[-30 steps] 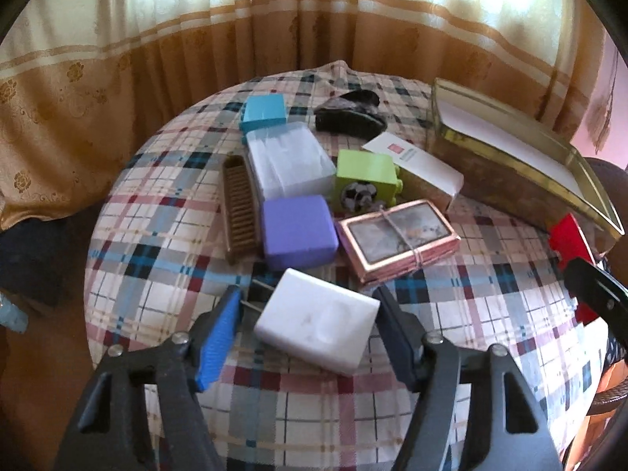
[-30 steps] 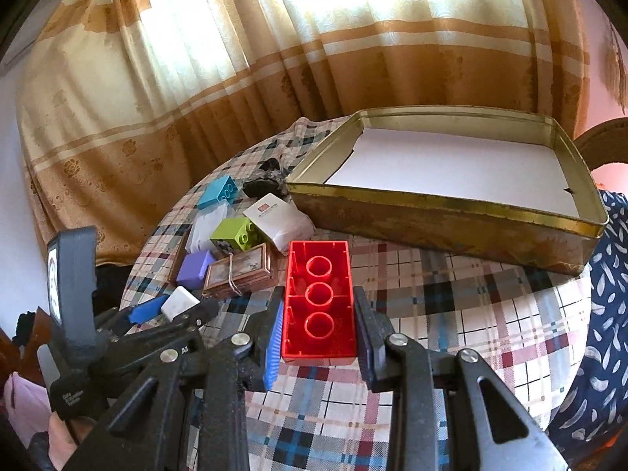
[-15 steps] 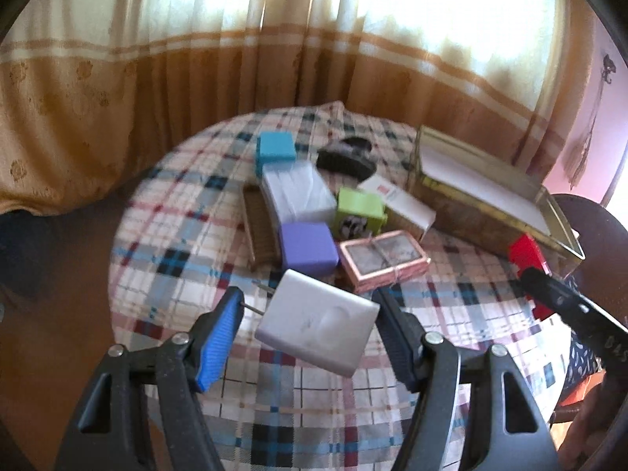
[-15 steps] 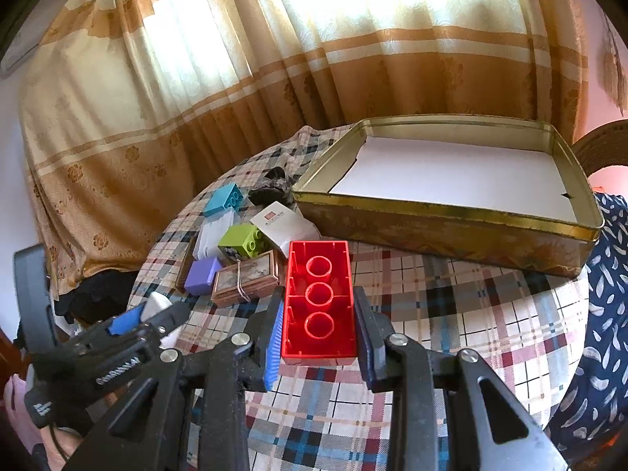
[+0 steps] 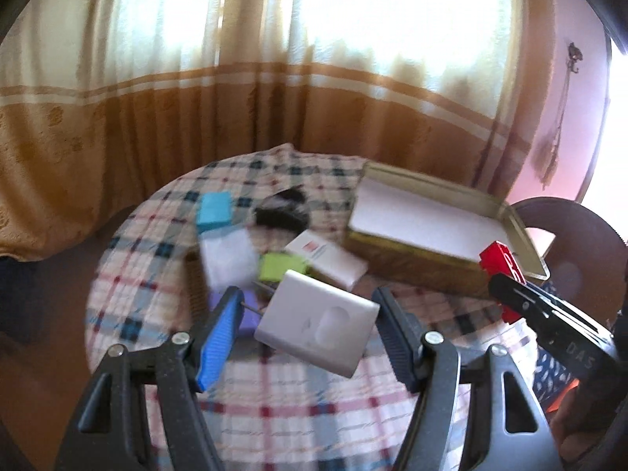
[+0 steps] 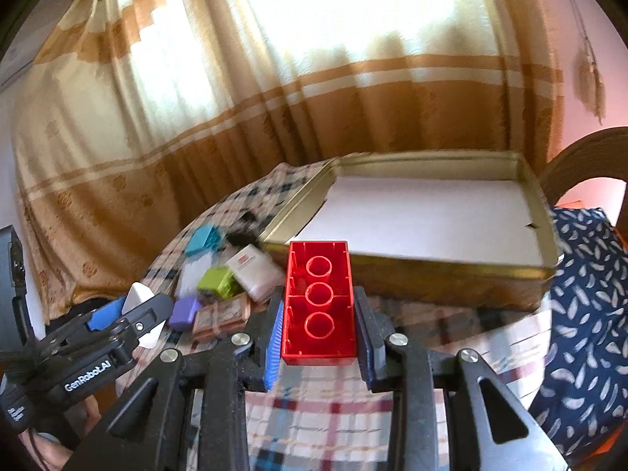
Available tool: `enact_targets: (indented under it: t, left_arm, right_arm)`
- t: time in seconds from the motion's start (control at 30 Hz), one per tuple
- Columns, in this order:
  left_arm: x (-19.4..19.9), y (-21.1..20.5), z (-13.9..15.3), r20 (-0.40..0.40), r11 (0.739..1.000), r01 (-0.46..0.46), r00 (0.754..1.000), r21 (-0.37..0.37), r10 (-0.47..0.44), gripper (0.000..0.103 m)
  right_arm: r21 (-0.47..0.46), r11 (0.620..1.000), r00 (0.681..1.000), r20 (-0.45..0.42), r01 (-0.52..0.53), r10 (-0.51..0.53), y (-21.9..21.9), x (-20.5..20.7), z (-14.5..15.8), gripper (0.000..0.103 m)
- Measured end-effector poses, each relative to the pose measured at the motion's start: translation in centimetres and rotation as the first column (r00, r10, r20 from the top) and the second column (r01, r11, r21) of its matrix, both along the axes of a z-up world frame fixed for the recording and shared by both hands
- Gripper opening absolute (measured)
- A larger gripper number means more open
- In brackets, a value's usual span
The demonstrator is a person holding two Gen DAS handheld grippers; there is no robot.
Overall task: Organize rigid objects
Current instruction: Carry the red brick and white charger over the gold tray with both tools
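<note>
Right gripper [image 6: 318, 347] clamps the red plastic building brick [image 6: 318, 300], hollow underside up, long axis running along the fingers — straight toward the open gold metal tin [image 6: 412, 274] just ahead. Left gripper [image 5: 306, 337] grips the white plug adapter [image 5: 316, 327] across its width; the tin [image 5: 416, 257] lies ahead-right, farther off. Right hand looks nearer.

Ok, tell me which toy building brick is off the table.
The red brick, clamped hollow side up in the right gripper's jaws; the blue, green and purple ones lie on the tablecloth.
</note>
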State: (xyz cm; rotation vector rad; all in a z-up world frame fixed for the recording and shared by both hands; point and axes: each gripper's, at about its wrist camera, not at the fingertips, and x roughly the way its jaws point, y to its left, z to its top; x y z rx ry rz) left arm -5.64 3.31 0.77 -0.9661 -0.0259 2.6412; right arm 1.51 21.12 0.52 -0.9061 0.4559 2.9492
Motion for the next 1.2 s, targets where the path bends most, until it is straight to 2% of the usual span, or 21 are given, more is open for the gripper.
enact_targets:
  t: [0.27,0.53,0.83,1.2]
  left_arm:
    - [-1.7,5.4,1.6,-0.05,0.997,0.074,0.996,-0.033,-0.075,0.068]
    - [-4.0,10.5,2.0,-0.049,0.991,0.132,0.99,-0.035,-0.134,0.068]
    - [-6.2,15.8,1.4,-0.035,0.979,0.193,0.98,-0.058,-0.195,0.068]
    - [-8.6,19.3,-1.8,0.039,0.97,0.228,0.974,-0.084,-0.225,0.068]
  right_arm:
    - [0.017,0.99,0.989,-0.054,0.142,-0.14,5.3,-0.3,2.0,0.034]
    - [0.038,0.96,0.96,-0.058,0.278,-0.275,10.3,-1.5,2.2,0.034]
    - [0.052,0.946,0.947,-0.011,0.321,-0.321,12.2,-3.4,0.8,0.034]
    - [0.066,0.942,0.942,0.04,0.33,-0.333,13.4,-5.3,-0.8,0.034]
